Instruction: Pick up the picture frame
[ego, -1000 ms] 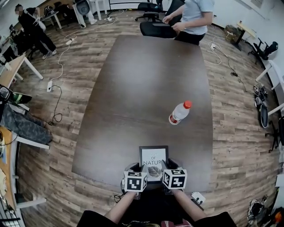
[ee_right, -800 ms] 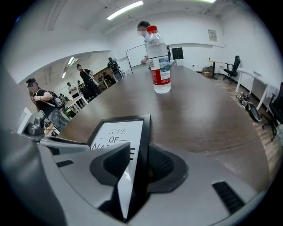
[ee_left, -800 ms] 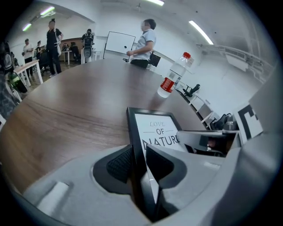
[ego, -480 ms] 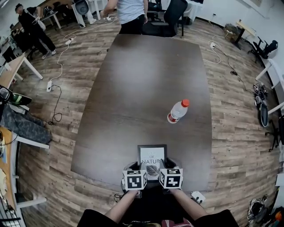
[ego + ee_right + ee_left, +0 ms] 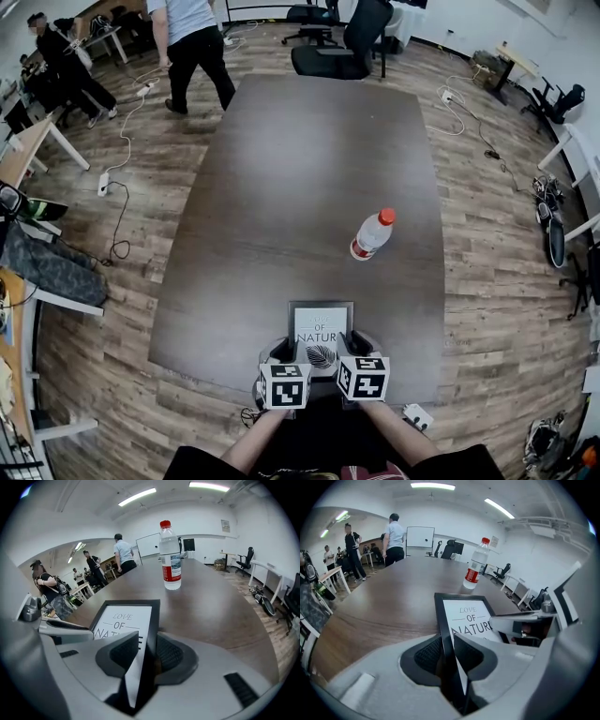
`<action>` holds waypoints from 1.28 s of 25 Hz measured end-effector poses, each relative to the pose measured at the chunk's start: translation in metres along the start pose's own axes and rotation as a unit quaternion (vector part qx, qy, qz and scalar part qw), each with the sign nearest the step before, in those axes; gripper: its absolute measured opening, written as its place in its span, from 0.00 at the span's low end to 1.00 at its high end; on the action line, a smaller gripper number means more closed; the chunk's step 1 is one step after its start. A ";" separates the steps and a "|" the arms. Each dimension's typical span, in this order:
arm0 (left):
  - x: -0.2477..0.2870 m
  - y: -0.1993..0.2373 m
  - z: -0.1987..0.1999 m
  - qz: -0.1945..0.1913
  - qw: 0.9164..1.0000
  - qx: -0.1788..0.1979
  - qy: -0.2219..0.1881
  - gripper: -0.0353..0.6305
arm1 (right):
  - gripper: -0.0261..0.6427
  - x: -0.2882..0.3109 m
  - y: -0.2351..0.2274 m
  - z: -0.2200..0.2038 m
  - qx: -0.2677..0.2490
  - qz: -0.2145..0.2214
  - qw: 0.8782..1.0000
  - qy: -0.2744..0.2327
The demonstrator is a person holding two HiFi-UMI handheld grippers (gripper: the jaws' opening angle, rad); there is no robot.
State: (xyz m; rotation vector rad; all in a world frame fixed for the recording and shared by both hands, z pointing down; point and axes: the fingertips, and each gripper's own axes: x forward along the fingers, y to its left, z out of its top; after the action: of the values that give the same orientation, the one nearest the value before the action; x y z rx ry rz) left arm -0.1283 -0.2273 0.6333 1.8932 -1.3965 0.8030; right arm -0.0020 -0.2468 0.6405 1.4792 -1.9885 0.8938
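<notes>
Jaws newly closed — apparently pinching frame [image 5: 468,615]

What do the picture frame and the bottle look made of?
The picture frame: matte black border, painted wood or plastic, can't tell which; white printed paper inside. The bottle: clear glossy plastic, see-through wall with highlights, red cap and label.

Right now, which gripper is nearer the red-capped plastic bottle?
Right. Both grippers' jaws have just been closing on the black picture frame: right gripper on the bottle side, left gripper opposite.
</notes>
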 end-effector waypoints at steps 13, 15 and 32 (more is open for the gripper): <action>-0.051 -0.009 0.077 0.008 0.991 0.039 -0.129 0.18 | 0.21 -0.049 0.006 0.076 -0.003 0.007 0.992 -0.128; -0.062 -0.016 0.094 0.006 0.986 0.066 -0.156 0.18 | 0.21 -0.059 0.003 0.091 0.005 0.012 0.989 -0.150; -0.137 -0.050 0.177 -0.021 0.945 0.077 -0.317 0.18 | 0.18 -0.159 0.004 0.177 -0.046 -0.025 0.941 -0.334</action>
State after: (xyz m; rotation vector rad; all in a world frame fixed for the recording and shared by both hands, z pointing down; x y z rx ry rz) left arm -0.0964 -0.2772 0.4119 2.4261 -1.6859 0.2807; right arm 0.0373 -0.2794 0.4079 1.9420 -2.3892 0.2725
